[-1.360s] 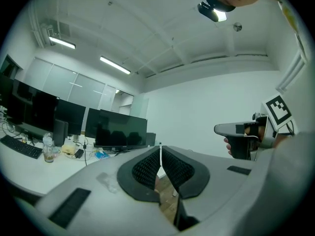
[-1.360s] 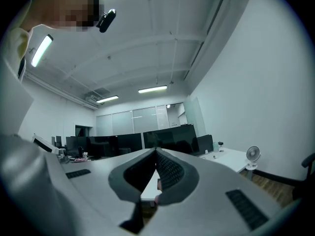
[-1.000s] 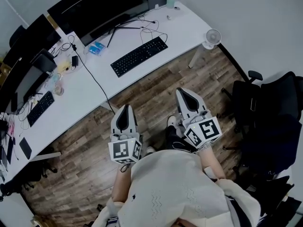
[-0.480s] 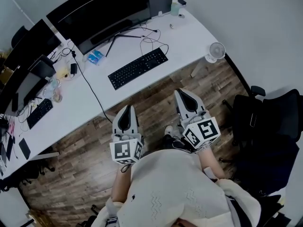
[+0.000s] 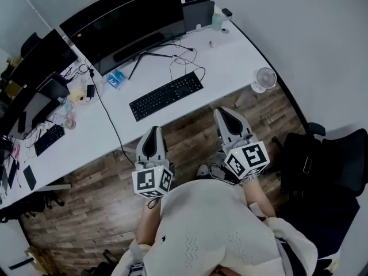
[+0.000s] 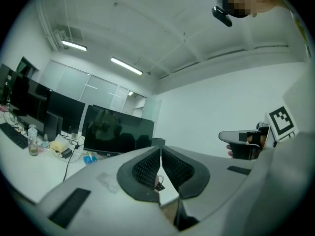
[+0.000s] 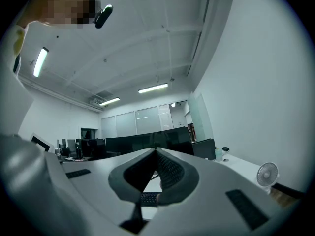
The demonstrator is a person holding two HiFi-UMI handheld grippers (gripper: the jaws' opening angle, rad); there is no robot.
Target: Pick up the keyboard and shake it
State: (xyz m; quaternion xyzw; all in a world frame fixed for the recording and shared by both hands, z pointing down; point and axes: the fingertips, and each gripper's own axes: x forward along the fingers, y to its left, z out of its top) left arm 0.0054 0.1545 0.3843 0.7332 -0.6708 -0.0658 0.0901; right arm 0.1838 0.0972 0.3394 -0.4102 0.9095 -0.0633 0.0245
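Note:
The black keyboard [image 5: 167,95] lies flat on the white desk [image 5: 230,56], in front of the wide monitor. Both grippers are held level over the wooden floor, short of the desk's front edge and pointing toward it. My left gripper [image 5: 152,132] is shut and empty, its tips below the keyboard's left end. My right gripper [image 5: 225,112] is also shut with nothing in it, to the right of the keyboard's right end. In the right gripper view a slice of the keyboard [image 7: 147,198] shows under the closed jaws of that gripper [image 7: 156,150]. The left gripper [image 6: 160,149] faces the monitors.
A wide dark monitor [image 5: 129,25] stands behind the keyboard, with cables and a small blue item [image 5: 116,79] nearby. A small white fan [image 5: 263,78] sits at the desk's right corner. A second keyboard [image 5: 49,139] lies on the left desk. A black office chair [image 5: 322,165] stands at right.
Both grippers have moved toward the desk together, and the keyboard now lies closer to their tips. Both stay shut and empty.

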